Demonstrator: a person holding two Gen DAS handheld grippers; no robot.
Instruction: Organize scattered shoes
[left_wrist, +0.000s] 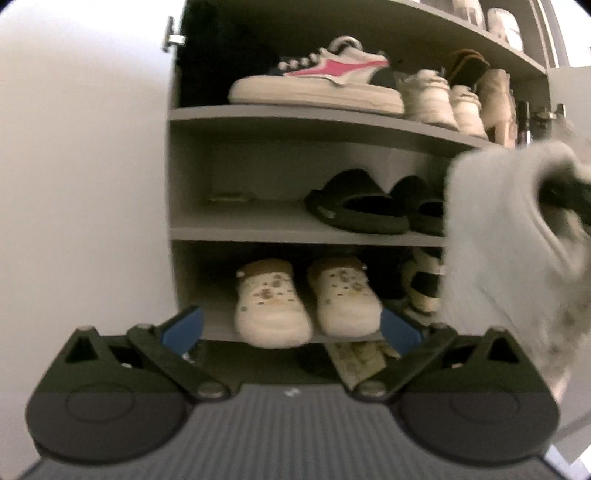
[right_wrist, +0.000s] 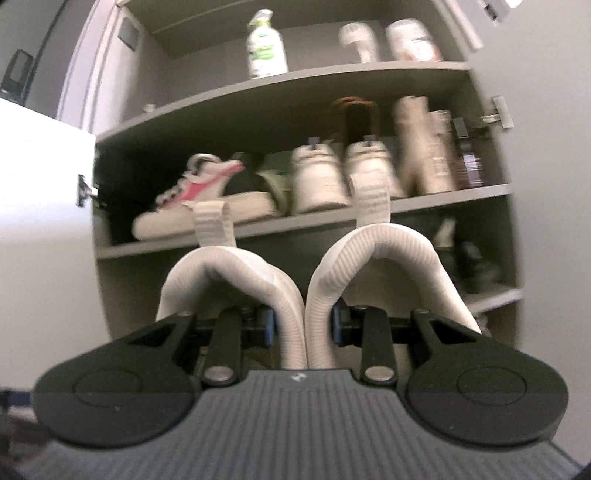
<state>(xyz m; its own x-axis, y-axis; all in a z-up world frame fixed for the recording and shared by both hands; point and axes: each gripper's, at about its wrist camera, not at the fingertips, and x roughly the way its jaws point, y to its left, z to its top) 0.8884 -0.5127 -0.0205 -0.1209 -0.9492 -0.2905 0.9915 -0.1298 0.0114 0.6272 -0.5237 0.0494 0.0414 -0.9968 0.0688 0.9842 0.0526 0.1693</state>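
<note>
My right gripper (right_wrist: 303, 325) is shut on a pair of white knit sneakers (right_wrist: 388, 266), pinching their inner collars together, heels toward me, in front of the grey shoe cabinet (right_wrist: 258, 243). In the left wrist view those sneakers (left_wrist: 509, 236) show blurred at the right, level with the middle shelf. My left gripper (left_wrist: 291, 328) is open and empty, facing the bottom shelf where a pair of cream clogs (left_wrist: 306, 299) stands. A white and pink sneaker (left_wrist: 317, 81) lies on the upper shelf (left_wrist: 295, 114); black slides (left_wrist: 362, 203) sit on the middle shelf.
White sneakers (right_wrist: 343, 177) and beige boots (right_wrist: 421, 147) fill the upper shelf's right part. A spray bottle (right_wrist: 266, 40) and containers stand on the top shelf. The open white cabinet door (left_wrist: 81, 166) is at the left. The middle shelf's left half (left_wrist: 240, 218) holds no shoes.
</note>
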